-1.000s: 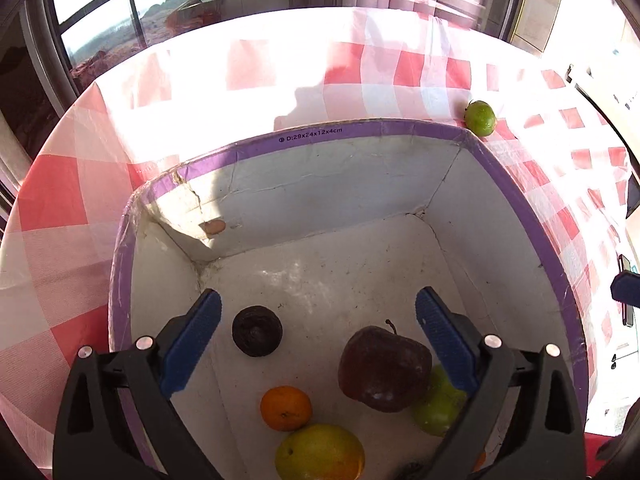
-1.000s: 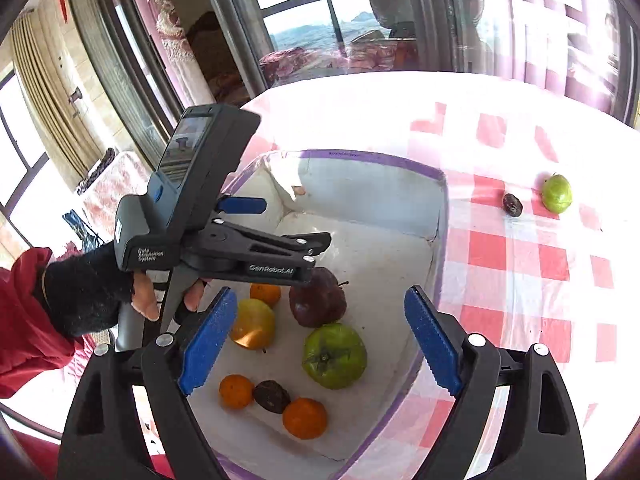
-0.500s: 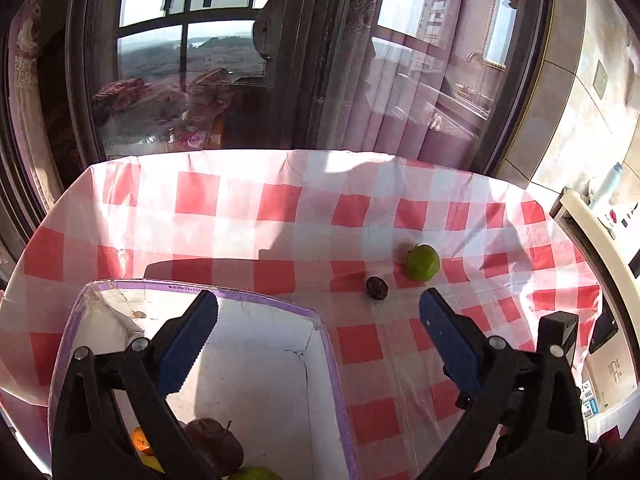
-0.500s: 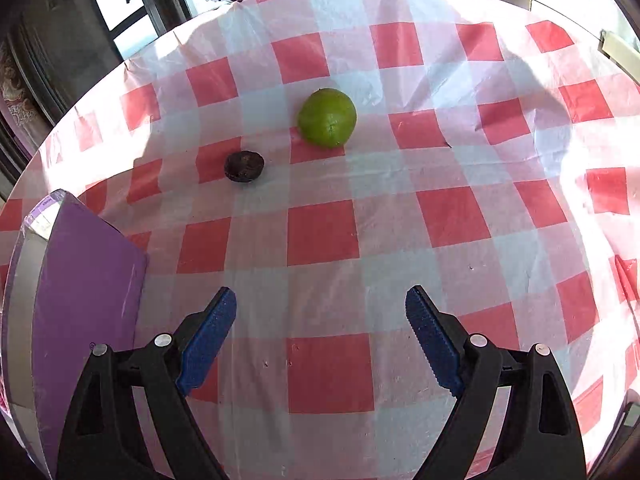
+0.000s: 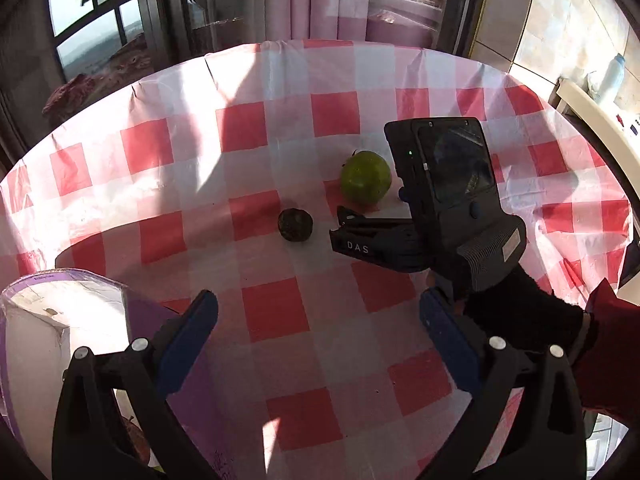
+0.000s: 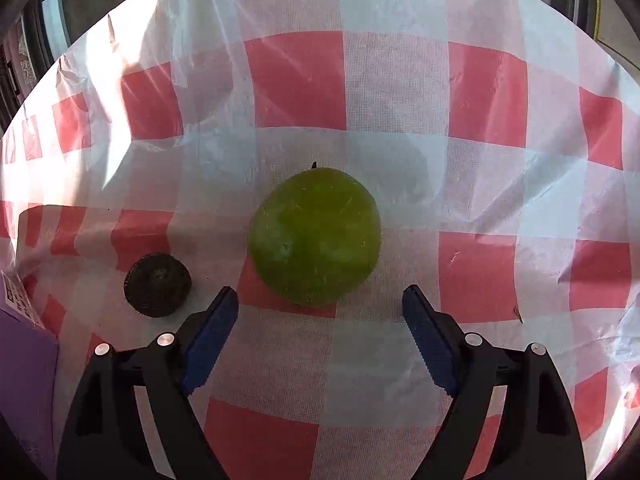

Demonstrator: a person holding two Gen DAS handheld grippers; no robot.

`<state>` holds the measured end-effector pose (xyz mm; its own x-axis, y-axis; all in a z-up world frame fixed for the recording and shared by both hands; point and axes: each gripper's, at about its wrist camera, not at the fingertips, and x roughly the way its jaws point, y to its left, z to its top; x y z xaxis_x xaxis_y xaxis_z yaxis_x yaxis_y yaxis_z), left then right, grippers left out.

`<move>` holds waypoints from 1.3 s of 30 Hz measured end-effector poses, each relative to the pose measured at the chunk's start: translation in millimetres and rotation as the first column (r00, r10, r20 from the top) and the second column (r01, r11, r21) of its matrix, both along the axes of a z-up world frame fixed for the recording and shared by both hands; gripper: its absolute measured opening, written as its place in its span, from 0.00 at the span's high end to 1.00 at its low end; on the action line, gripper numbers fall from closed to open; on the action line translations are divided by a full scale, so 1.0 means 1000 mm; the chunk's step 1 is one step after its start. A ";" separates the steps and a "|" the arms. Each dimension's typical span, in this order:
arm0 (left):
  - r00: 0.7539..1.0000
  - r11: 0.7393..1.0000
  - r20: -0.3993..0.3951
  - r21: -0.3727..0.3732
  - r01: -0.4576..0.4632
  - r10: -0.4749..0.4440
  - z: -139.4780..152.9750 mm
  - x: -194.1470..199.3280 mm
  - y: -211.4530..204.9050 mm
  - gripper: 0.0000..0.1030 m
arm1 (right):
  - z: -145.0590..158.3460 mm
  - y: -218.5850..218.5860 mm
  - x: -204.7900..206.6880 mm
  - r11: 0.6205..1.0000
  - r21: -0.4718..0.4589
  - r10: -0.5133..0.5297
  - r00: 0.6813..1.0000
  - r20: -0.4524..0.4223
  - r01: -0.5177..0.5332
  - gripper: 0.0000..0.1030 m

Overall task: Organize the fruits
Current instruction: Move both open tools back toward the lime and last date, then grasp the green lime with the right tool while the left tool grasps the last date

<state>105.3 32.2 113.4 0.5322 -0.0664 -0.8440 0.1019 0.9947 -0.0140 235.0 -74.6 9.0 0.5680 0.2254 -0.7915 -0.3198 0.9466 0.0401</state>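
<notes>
A green apple (image 6: pixel 315 236) lies on the red-checked tablecloth just ahead of my right gripper (image 6: pixel 320 320), which is open and empty with its blue pads either side of the fruit's near edge. A small dark wrinkled fruit (image 6: pixel 157 284) lies to the apple's left. In the left wrist view the apple (image 5: pixel 366 177) and the dark fruit (image 5: pixel 295 225) lie mid-table, with the right gripper (image 5: pixel 348 216) reaching beside the apple. My left gripper (image 5: pixel 318 328) is open and empty above the cloth. The purple-rimmed white box (image 5: pixel 36 320) sits at lower left.
The box's purple wall (image 6: pixel 20 360) shows at the left edge of the right wrist view. The table's far edge (image 5: pixel 304 44) borders windows and curtains. A cream counter (image 5: pixel 600 120) stands at the right.
Both grippers have left the box. The right gripper has moved up close to the green apple. The left gripper has swung right to face the table.
</notes>
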 end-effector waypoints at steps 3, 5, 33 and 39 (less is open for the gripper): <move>0.998 0.999 -0.059 0.027 0.024 -0.022 -0.021 0.002 -0.011 0.02 | 0.000 0.000 0.014 1.000 0.011 0.014 1.000 0.009 -0.014 0.23; 0.995 0.999 -0.097 0.041 0.029 -0.025 -0.036 0.007 -0.017 0.02 | 0.001 0.000 0.020 0.999 0.020 0.025 1.000 0.015 -0.026 0.24; 0.996 0.994 -0.046 0.080 -0.072 0.076 -0.110 0.100 0.002 0.65 | 0.005 -0.099 0.009 0.984 0.150 -0.100 0.995 0.009 0.097 0.43; 0.996 0.995 -0.061 0.075 -0.067 0.071 -0.112 0.093 0.005 0.65 | 0.005 -0.096 0.008 0.989 0.119 -0.088 0.996 0.006 0.087 0.42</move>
<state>197.9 37.1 1.8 0.4789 0.0313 -0.8773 0.0340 0.9979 0.0542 242.7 -170.8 13.9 0.5981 0.2665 -0.7558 -0.2373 0.9597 0.1505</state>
